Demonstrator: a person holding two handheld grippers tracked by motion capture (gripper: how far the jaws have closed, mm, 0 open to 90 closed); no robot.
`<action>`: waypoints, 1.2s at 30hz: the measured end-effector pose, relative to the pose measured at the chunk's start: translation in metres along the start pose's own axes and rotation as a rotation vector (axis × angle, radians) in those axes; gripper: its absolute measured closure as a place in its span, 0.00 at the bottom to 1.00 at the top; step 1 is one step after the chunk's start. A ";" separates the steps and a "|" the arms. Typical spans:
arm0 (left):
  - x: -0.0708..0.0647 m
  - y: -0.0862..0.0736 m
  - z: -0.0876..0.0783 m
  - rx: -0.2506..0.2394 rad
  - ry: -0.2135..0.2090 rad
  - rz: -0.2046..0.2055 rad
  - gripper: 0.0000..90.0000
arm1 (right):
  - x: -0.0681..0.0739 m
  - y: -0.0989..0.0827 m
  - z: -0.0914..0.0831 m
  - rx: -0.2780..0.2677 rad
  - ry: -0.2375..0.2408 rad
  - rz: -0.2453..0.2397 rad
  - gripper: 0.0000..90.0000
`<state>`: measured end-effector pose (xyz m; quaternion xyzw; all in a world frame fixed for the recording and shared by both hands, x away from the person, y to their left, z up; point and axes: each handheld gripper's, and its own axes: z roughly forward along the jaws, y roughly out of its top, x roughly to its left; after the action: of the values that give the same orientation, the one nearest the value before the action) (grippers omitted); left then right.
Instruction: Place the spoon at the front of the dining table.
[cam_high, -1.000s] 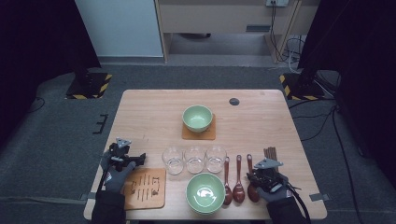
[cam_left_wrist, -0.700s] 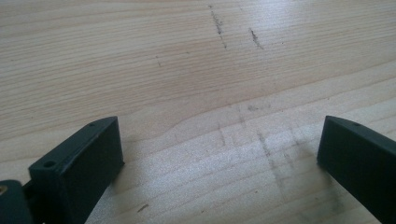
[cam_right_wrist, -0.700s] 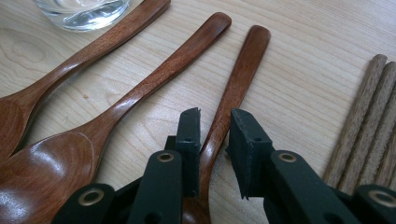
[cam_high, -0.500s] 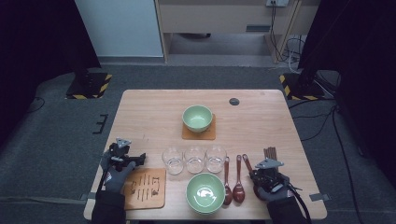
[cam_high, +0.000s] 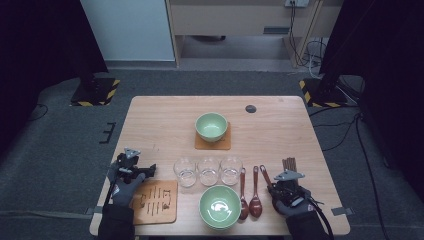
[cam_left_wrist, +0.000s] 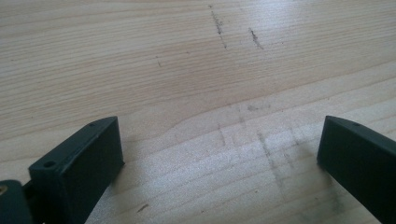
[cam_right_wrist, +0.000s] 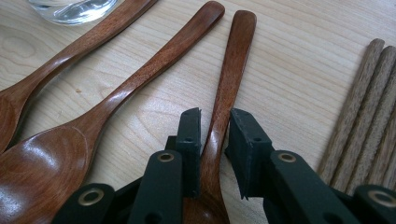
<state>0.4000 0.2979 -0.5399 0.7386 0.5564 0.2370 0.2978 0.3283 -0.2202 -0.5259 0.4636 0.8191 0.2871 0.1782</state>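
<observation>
Three dark wooden spoons lie side by side right of the near green bowl (cam_high: 220, 206). My right gripper (cam_high: 275, 188) (cam_right_wrist: 215, 126) sits low over the rightmost spoon (cam_high: 265, 176) (cam_right_wrist: 236, 60), with its pads against both sides of the handle just above the spoon's bowl. Its jaws have just been opening a little, and the handle is still between them. The spoon lies flat on the table. My left gripper (cam_high: 148, 169) (cam_left_wrist: 219, 144) rests at the table's left edge, open over bare wood with nothing between its jaws.
Wooden chopsticks (cam_high: 289, 164) (cam_right_wrist: 369, 107) lie just right of the held spoon. Three clear glasses (cam_high: 208, 171) stand in a row mid-table. A second green bowl (cam_high: 211, 126) sits on a coaster (cam_high: 212, 144) farther back. A wooden mat (cam_high: 156, 201) lies beside the left hand.
</observation>
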 end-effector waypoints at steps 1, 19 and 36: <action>0.000 0.000 0.000 0.000 0.000 0.000 0.00 | 0.000 0.000 0.000 0.001 -0.001 0.001 0.83; 0.000 0.000 0.000 0.000 0.000 0.000 0.00 | 0.000 0.000 0.000 0.007 -0.007 0.028 0.91; 0.002 -0.001 -0.003 -0.012 0.008 -0.012 0.06 | -0.005 0.006 -0.015 -0.069 -0.003 0.060 0.91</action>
<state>0.3982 0.3006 -0.5383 0.7324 0.5607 0.2416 0.3013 0.3268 -0.2265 -0.5104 0.4820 0.7942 0.3196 0.1867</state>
